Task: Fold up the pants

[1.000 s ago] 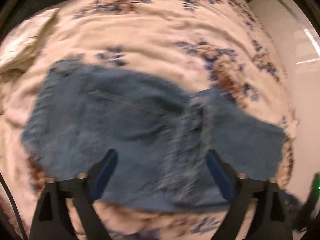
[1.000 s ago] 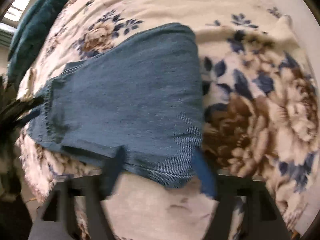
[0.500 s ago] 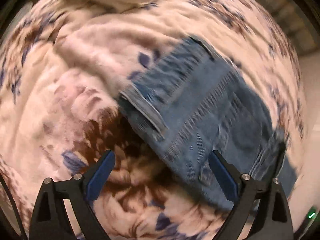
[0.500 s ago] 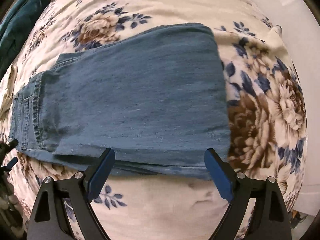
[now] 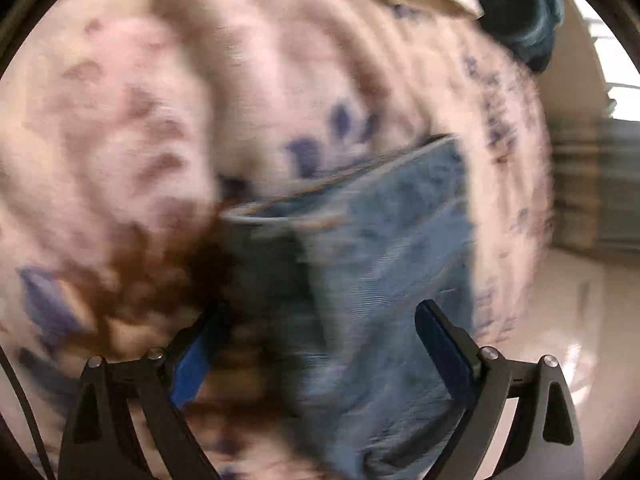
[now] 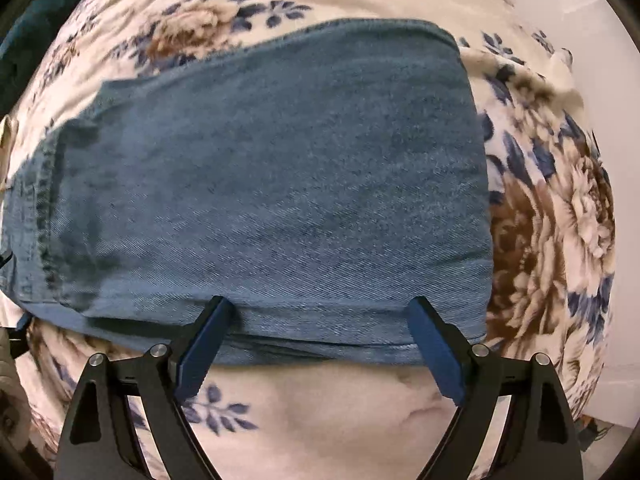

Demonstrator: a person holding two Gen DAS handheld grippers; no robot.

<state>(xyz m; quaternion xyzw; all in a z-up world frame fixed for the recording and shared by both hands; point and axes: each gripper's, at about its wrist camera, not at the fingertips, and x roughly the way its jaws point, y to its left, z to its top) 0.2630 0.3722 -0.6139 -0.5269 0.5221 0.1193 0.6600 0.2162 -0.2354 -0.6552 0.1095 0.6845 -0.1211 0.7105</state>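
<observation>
Floral blanket (image 6: 360, 412) spread wide, with folded blue denim pants (image 6: 272, 184) lying flat across it. Right gripper (image 6: 320, 320) poised over the near edge, jaws spread wide, clamping nothing. Left gripper (image 5: 320, 328) likewise agape above blurred denim, nothing pinched.

Left wrist view is smeared with motion blur; right wrist view is sharper. Warm, even indoor light, window (image 5: 616, 80) glare at right, fisheye bending the edges.
</observation>
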